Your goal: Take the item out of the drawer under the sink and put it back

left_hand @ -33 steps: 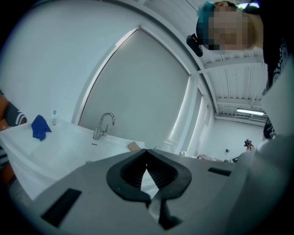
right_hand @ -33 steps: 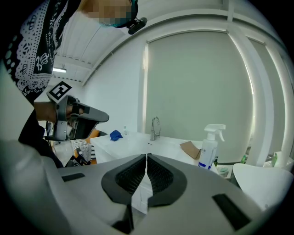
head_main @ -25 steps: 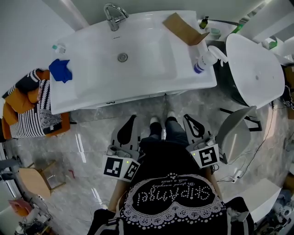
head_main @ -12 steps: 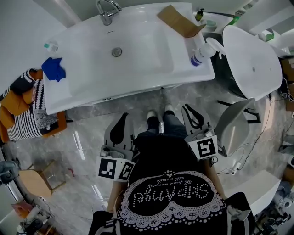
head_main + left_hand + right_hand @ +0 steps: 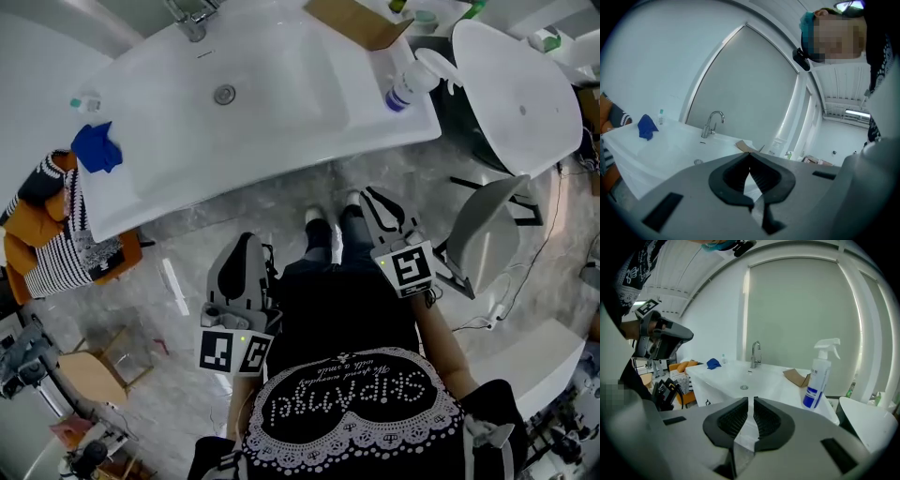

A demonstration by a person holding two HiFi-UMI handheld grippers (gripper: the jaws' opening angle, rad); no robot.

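The white sink [image 5: 281, 103] with its tap [image 5: 192, 19] fills the top of the head view. The drawer under it is hidden below the counter edge; only the white cabinet front [image 5: 707, 392] shows in the right gripper view, and no item from it is in sight. My left gripper [image 5: 248, 240] hangs over the floor in front of the sink, shut and empty [image 5: 749, 156]. My right gripper [image 5: 371, 196] is a little nearer the sink's right end, its jaws shut with nothing between them [image 5: 751, 401].
A spray bottle [image 5: 411, 82] and a cardboard piece [image 5: 354, 21] stand on the counter's right end, and a blue cloth [image 5: 97, 147] on its left. A toilet [image 5: 516, 94] with a raised lid [image 5: 478, 246] is at the right. A stool with striped cloth [image 5: 56, 248] is at the left.
The right gripper has moved toward the sink and sunk lower. The left gripper has hardly moved. The head view has shifted, so the sink sits higher in the picture.
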